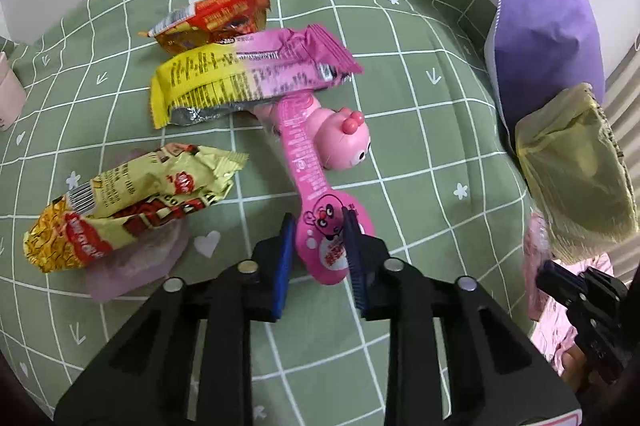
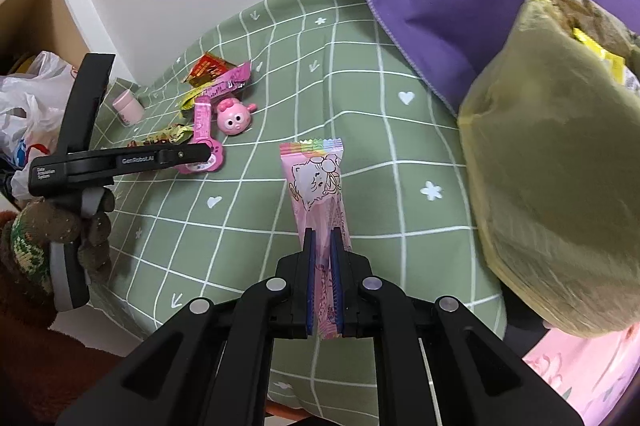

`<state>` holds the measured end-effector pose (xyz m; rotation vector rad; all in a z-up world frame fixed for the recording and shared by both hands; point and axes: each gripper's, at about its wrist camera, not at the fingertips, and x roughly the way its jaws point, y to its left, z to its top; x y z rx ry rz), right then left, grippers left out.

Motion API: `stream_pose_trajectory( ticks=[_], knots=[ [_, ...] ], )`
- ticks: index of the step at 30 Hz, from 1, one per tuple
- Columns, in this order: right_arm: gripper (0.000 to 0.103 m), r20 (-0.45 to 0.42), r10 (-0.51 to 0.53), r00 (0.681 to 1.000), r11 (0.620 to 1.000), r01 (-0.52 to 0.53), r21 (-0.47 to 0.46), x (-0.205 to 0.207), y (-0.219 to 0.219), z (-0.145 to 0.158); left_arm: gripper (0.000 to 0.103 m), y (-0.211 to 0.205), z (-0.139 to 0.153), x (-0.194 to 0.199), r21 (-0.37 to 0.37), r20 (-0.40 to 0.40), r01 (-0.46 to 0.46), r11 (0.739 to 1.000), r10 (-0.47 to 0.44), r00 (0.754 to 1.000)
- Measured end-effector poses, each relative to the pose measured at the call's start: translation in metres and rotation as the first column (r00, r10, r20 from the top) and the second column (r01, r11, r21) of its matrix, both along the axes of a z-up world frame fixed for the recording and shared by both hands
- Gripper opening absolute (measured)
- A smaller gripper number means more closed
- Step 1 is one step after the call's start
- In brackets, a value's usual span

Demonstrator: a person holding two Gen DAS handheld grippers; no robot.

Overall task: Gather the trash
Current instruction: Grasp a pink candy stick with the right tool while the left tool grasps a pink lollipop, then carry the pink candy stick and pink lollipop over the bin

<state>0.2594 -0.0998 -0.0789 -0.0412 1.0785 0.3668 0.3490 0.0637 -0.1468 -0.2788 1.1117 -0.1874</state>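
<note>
Left wrist view: the left gripper [image 1: 318, 226] pinches a glossy pink paddle-shaped wrapper [image 1: 320, 222] on green checked cloth [image 1: 420, 129]. The right gripper [image 2: 323, 232] is clamped on a long, flat pink wrapper [image 2: 318, 185].

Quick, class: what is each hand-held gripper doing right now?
Left hand-held gripper: closed on the pink toy package.
Right hand-held gripper: closed on the pink cartoon wrapper.

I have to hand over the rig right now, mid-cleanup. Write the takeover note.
Left gripper: closed around the round end of the pink candy package, which lies on the green bedspread.
Right gripper: shut on a pink wrapper.
Bin bag: at right, some trash already inside.
Left: noodle packet, yellow-pink wrapper, red wrapper.
</note>
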Motion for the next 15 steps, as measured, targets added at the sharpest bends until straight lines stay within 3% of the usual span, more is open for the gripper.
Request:
stream_pose_trajectory(
  ticks=[15],
  knots=[
    [0.009,0.012,0.044,0.999,0.999,-0.044,0.011,-0.002,0.02,0.004,0.015,0.017,0.03,-0.028,-0.06,0.058,0.05,0.997,-0.047,0.997]
  ],
)
